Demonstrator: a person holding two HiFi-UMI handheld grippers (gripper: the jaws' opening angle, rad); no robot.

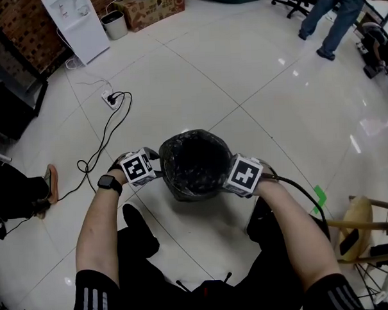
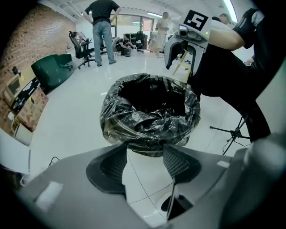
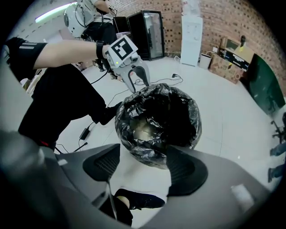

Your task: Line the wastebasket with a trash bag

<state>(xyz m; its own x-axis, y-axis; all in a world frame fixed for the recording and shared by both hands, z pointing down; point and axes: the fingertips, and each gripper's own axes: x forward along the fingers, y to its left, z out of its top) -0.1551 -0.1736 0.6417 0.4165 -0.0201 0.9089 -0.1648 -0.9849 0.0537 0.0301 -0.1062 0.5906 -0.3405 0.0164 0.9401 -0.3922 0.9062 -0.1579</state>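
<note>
Your left gripper (image 2: 145,157) and right gripper (image 3: 142,169) both have jaws spread and empty, flanking the upright wastebasket (image 1: 188,194) on the floor (image 1: 255,84), each just beside the trash bag (image 2: 134,120) draped over its rim, neither nearer.

I'm seeing bright, even light from ceiling strips (image 2: 230,10) glaring in streaks off the glossy floor (image 1: 267,71) and sheening the trash bag (image 2: 149,117). Both gripper views are bending and darkening at their edges.
</note>
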